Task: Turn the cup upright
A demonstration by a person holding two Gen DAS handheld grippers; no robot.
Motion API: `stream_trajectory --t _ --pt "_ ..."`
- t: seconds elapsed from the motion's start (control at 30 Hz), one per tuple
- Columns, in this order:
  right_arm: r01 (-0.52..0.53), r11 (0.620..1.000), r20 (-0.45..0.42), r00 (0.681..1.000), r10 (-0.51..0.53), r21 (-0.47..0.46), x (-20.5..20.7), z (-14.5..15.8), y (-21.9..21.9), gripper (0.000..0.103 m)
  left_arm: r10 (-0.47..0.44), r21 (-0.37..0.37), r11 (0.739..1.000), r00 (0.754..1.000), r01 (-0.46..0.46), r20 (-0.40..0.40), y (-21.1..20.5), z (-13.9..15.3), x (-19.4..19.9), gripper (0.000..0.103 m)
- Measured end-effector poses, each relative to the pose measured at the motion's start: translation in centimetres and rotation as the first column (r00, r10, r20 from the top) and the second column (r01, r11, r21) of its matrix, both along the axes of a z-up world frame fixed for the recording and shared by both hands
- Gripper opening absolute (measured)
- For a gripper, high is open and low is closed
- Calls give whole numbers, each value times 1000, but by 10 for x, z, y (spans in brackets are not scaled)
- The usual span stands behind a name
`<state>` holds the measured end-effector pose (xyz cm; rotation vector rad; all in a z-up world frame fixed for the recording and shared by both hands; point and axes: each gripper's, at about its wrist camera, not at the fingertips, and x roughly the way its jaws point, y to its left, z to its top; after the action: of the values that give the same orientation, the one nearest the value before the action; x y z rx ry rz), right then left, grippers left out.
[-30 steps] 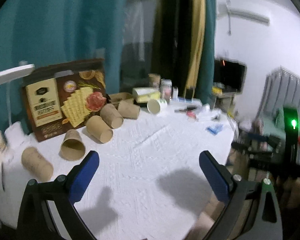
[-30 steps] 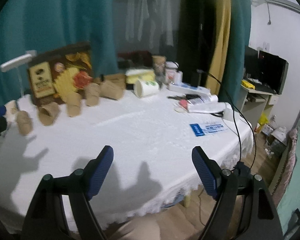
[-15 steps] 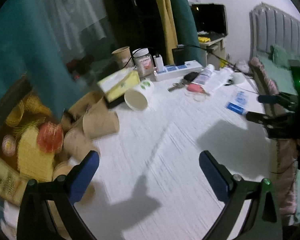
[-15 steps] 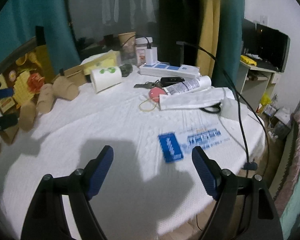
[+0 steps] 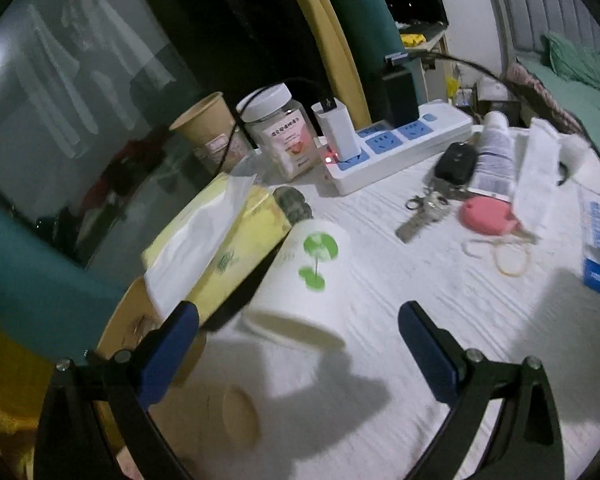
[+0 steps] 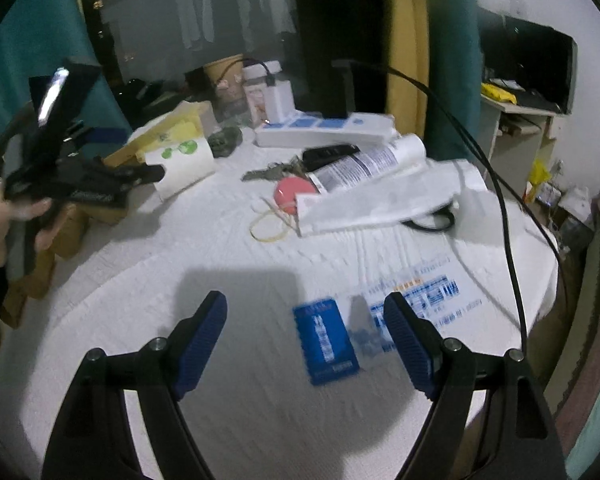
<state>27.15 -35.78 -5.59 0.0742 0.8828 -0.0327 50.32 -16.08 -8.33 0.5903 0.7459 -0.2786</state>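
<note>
Two views, left wrist first: left gripper has jaws wide and empty, lined up on the white cup, which lies on its side on the white tablecloth, mouth toward the camera, touching the yellow tissue pack — looks like the approach step, grasp not yet made. Right wrist view: right gripper hangs wide open and empty over a blue card, well apart from the cup, so probably idle. Next move likely needs the left jaws straddling the cup wall, then closing gently, since thin paper crushes.
</note>
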Motion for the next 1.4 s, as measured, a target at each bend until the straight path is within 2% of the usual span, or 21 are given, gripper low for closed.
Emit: stream_trajectory --t 0.1,0.2,0.33,0.4,0.43,0.53,0.7,0.8,1.0,1.2,1.4 --pt "15 1000 -9 1000 -15 0 -10 -2 -4 79 1 41 999 1000 0 -16 -6 -15 20 99" --pt "11 1000 -14 1000 -11 -17 -21 -1 -5 79 1 76 997 1000 1 -25 -9 -25 32 90" --pt "10 999 -8 1000 -10 -41 -31 3 -4 79 2 79 997 997 3 -71 -11 -37 44 82" --pt "9 998 8 1000 -8 -56 -34 5 -3 79 -8 101 995 997 16 -81 -15 -44 47 72" --pt "5 998 12 1000 -5 -68 -35 5 -3 79 -10 107 994 997 18 -75 -16 -46 48 71" --pt "6 997 12 1000 -5 -79 -38 8 -2 79 -8 91 996 997 15 -80 -15 -45 49 63" --pt "7 997 35 999 -5 -75 -42 17 3 79 -18 62 998 997 22 -69 -10 -31 33 63" --pt "-3 997 42 999 6 -77 -46 23 11 79 -25 38 999 998 27 -64 -4 -19 14 62" --pt "-25 997 56 998 29 -78 -63 33 30 79 -39 50 998 998 42 -48 10 -2 -40 63" --pt "-52 995 71 996 58 -83 -95 44 57 79 -74 52 996 997 75 -16 26 16 -117 63" --pt "-85 995 86 992 89 -48 -138 54 85 79 -79 -18 997 997 79 -12 47 33 -200 63"
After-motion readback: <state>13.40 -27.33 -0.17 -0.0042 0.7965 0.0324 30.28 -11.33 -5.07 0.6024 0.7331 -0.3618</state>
